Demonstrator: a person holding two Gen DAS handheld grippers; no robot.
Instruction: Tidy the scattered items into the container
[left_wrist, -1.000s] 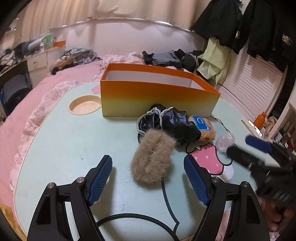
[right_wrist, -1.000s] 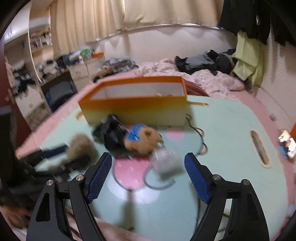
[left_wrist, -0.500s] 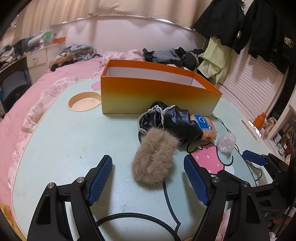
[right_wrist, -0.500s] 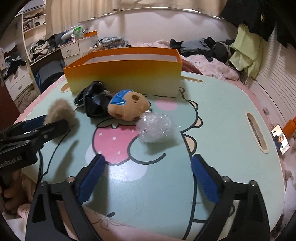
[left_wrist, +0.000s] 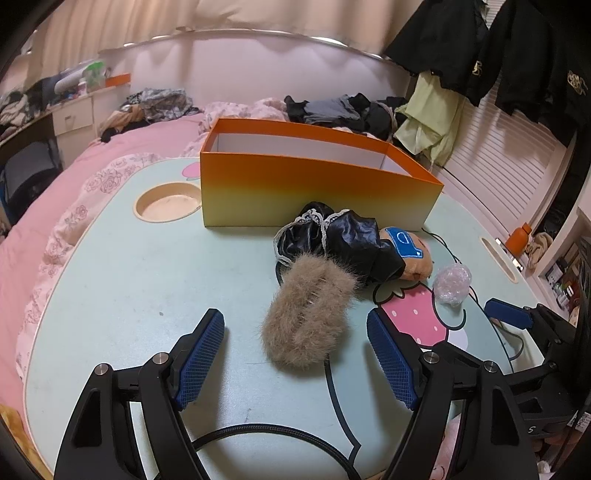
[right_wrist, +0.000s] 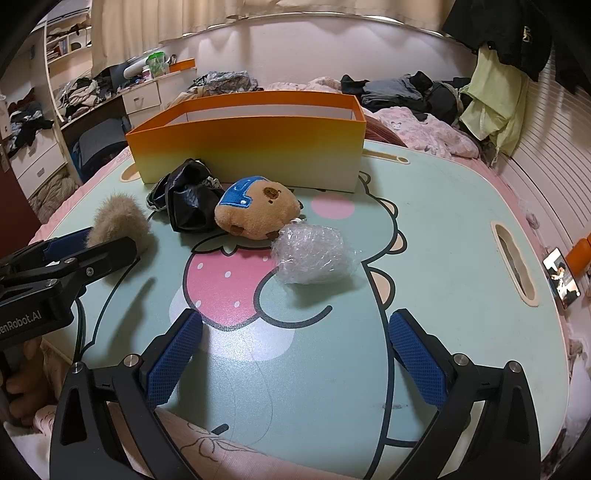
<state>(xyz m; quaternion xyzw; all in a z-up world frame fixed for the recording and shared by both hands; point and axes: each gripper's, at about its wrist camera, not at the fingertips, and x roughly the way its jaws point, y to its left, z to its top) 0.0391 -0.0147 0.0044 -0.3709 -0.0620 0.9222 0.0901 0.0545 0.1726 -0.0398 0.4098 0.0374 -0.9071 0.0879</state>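
Left wrist: orange box (left_wrist: 317, 192), white interior.

1. An orange-to-yellow box (left_wrist: 317, 192) with an open top is standing upright.
2. A crumpled black cloth (left_wrist: 343, 240) with lace trim is lying just in front of it.
3. A fluffy tan hair clip (left_wrist: 306, 314) is touching the cloth.
4. A brown plush toy (right_wrist: 256, 214) is lying beside the cloth.
5. A clear bubble-wrap ball (right_wrist: 314, 254) is touching the toy.
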